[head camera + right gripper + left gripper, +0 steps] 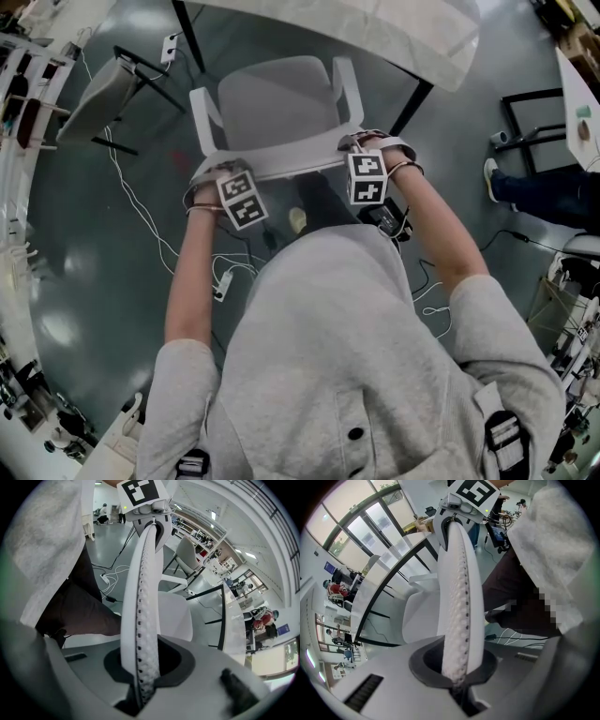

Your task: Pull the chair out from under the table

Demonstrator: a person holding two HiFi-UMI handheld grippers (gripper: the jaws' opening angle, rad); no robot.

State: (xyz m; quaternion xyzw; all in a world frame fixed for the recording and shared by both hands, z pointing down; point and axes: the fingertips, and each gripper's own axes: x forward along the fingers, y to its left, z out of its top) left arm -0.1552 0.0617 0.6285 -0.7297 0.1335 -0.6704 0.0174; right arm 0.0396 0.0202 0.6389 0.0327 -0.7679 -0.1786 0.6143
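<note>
While one left gripper [212, 175] [457, 668] and one right gripper [367, 144] [143, 673] point steeply down, each is clamped shut on the top edge of the backrest [281, 165] [459, 588] [143, 597] of one pale grey chair [277, 103], left near one end of the edge, right near the other. Both gripper views show the perforated rim wedged between the two jaws, pads pressing on it. Two marker cubes show, one per gripper [242, 199] [367, 178]. Chair has two armrests [204, 117] [347, 84]. Its seat lies in the open on the floor, far edge just at the near edge of one white table [375, 28]; backrest is on the person's side, close to their body. Two dark table legs in view [187, 33] [412, 103]. One second chair [98, 94] stands well apart at left. White cables [141, 206] trail on the floor. One other person's legs [544, 192] at far right
</note>
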